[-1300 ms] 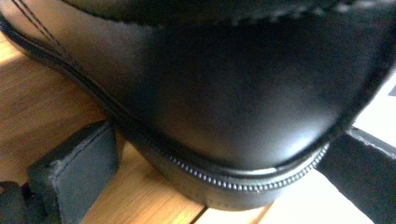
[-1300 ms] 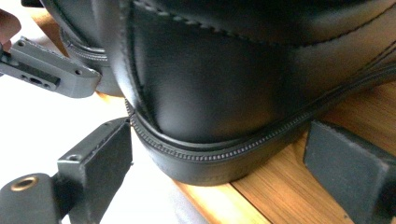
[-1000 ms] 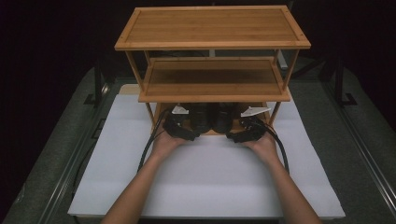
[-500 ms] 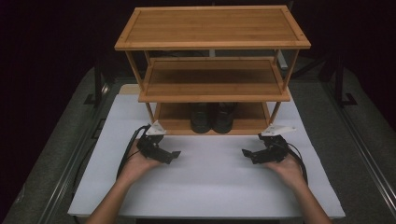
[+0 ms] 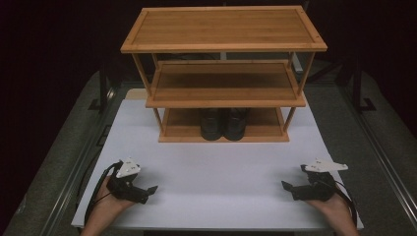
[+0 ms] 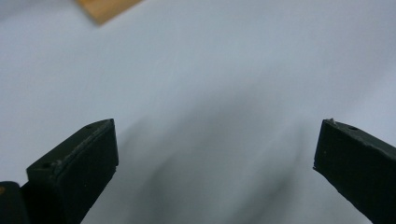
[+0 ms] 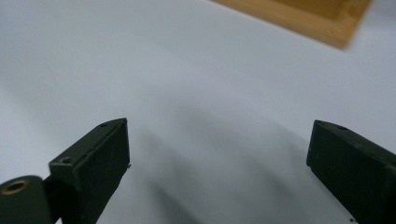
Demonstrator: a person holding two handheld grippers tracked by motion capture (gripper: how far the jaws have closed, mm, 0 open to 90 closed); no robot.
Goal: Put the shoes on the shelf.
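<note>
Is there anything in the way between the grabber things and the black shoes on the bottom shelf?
Nothing visible. Bare white table lies between the left gripper, the right gripper and the black shoes on the rack's bottom shelf. Only the middle shelf overhangs them.

Open white mat (image 5: 216, 172) lies between both claws; shoes (image 5: 223, 123) block the rack's (image 5: 223, 29) bottom shelf middle.

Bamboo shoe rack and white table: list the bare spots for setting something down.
Free: the rack's top and middle shelves, and the white table between the left gripper and right gripper. On the bottom shelf, room flanks the black shoes, which crowd its middle.
</note>
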